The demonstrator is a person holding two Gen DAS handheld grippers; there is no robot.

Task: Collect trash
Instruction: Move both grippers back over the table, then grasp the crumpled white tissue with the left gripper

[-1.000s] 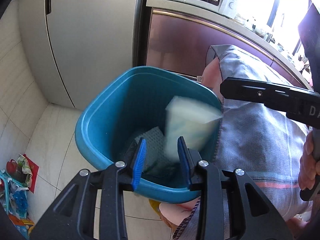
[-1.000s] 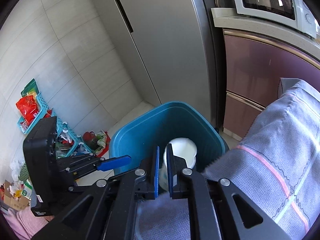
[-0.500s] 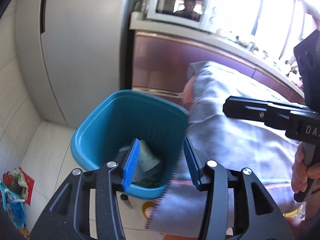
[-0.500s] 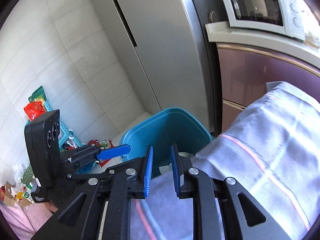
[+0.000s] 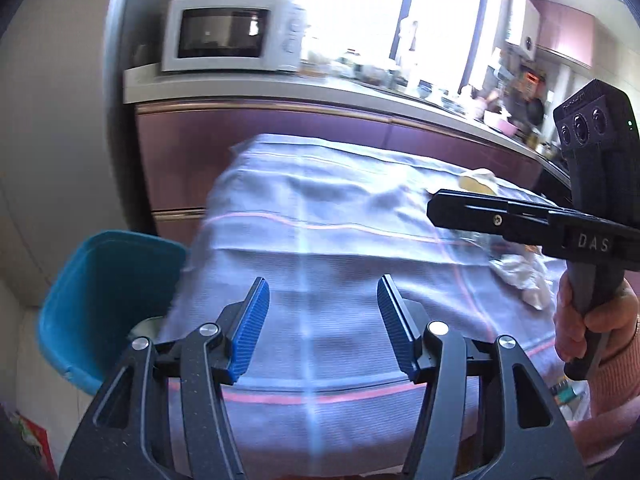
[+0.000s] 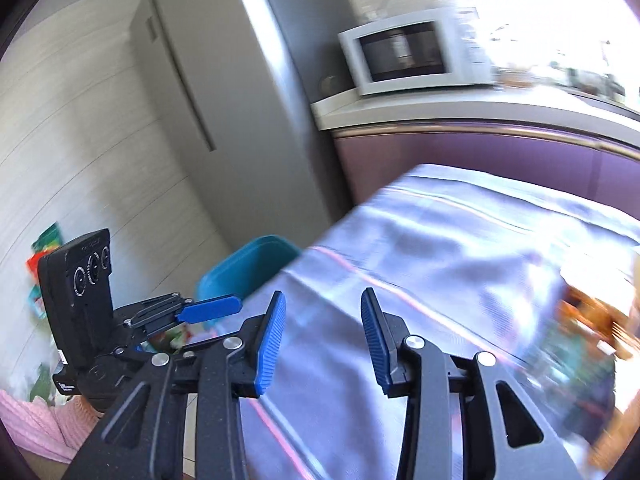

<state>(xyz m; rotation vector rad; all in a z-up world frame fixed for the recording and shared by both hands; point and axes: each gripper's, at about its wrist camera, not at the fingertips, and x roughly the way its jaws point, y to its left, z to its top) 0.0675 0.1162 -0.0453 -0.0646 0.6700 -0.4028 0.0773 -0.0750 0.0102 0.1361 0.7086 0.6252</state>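
Grippers, two, hand-held. Left gripper [image 5: 322, 320]: jaws have just been opening, now stand wide, nothing between the blue pads, only the striped tablecloth [image 5: 320, 248] seen beyond them. Right gripper [image 6: 322, 338]: jaws have just been opening, now moderately apart, likewise empty, above the same cloth.

Bin [image 5: 100, 292], teal plastic, on the floor just beside the table's left edge; contents mostly hidden from this angle.

Trash remaining, on the tablecloth toward the right side:
- Crumpled white paper [image 5: 520, 276], lying near the right gripper's body as seen from the left wrist view. Judged very light, soft, easily crushed; no fragility. Best pinched across a raised fold at the centre of the wad, with narrow closure, since a loose edge may tear or slip out.
- Pale yellowish item [image 5: 478, 182], farther back, partly hidden; kind cannot be told.
- Orange-brown wrapper-like litter [image 6: 592, 320], heavily blurred in the right wrist view; probably thin film, slippery, likely to need a firm grip on a bunched part.

Surroundings: microwave [image 5: 236, 32] on the counter [image 5: 280, 88], refrigerator [image 6: 224, 92] beyond the bin.
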